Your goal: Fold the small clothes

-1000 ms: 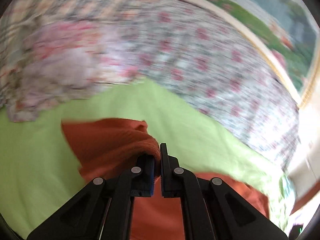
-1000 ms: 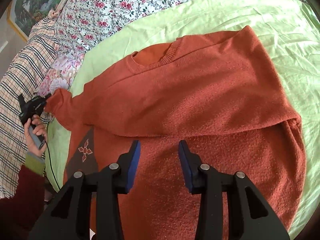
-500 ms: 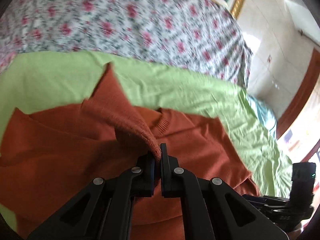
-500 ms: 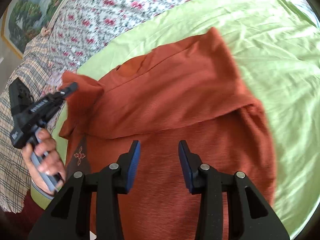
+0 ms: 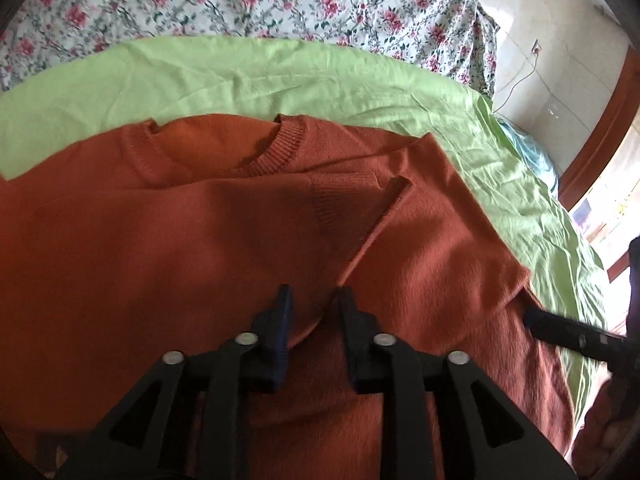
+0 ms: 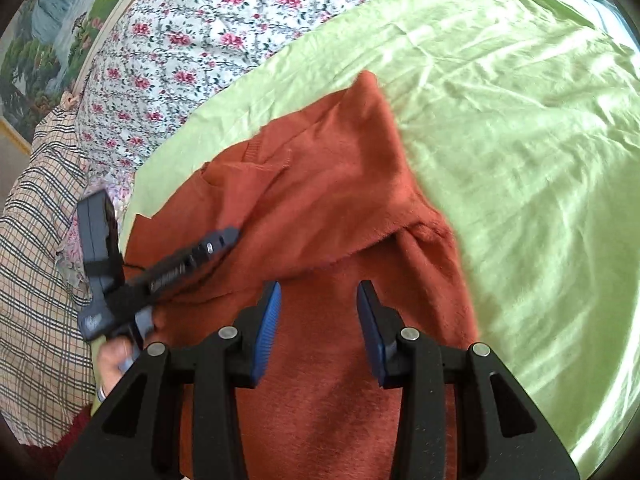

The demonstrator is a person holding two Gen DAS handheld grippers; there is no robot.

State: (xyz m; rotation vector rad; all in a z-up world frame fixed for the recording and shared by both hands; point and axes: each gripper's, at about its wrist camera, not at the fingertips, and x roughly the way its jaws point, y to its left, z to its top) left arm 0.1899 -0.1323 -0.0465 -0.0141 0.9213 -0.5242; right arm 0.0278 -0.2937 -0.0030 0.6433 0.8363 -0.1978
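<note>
Sleeve now flat across sweater; left hand-held gripper just parted, released; right hand-held gripper apart, empty.

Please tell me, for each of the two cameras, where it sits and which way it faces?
Left wrist: sits on the left gripper, looks down along its open fingers at the sweater on the green sheet; the right gripper shows at the right edge.
Right wrist: sits on the right gripper, fingers open, looks down over the sweater; the left gripper and hand show at left.
Shared: sweater, green sheet, floral cover.
</note>
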